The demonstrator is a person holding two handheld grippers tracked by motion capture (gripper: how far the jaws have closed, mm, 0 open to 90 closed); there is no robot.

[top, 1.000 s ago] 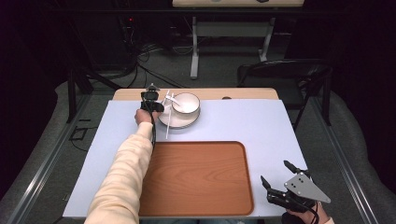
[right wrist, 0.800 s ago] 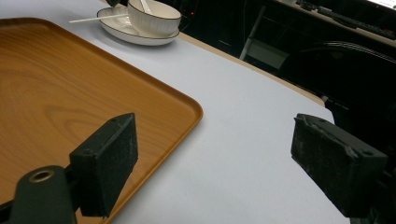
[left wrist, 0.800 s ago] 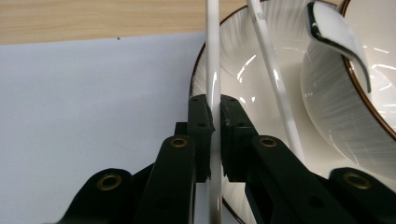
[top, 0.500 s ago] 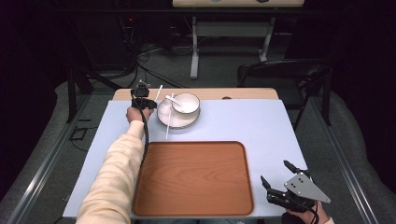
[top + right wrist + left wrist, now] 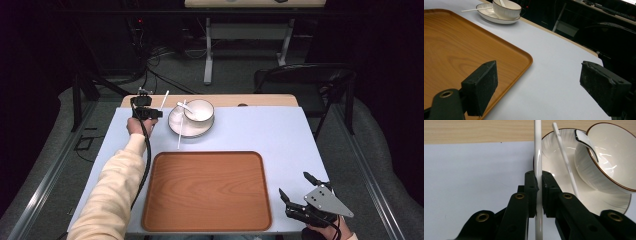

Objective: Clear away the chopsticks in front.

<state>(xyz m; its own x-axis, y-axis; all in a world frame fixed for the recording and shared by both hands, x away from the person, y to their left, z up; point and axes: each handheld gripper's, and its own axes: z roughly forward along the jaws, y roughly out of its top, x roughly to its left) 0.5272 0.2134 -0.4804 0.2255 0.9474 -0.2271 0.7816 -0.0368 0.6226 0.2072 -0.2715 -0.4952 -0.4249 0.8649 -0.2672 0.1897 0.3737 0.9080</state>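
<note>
one white chopstick (image 5: 538, 157) pinched in left gripper (image 5: 538, 185) fingers, pointing away toward table's far edge.

A glossy white ceramic chopstick (image 5: 538, 150), a glazed bowl (image 5: 614, 157) and a matt wood-grain tray (image 5: 207, 190).

— How is the light?
— The bench (image 5: 250, 135) is evenly lit from above; the room around it falls nearly black. Shadows are soft and faint.

— Any glare?
— Bright streaks run along the white chopstick (image 5: 538, 157) and glint on the bowl (image 5: 609, 157) in the left gripper view.

— Is it sharp?
— The high view is soft and grainy. In the right gripper view the near fingers (image 5: 482, 87) blur slightly.
</note>
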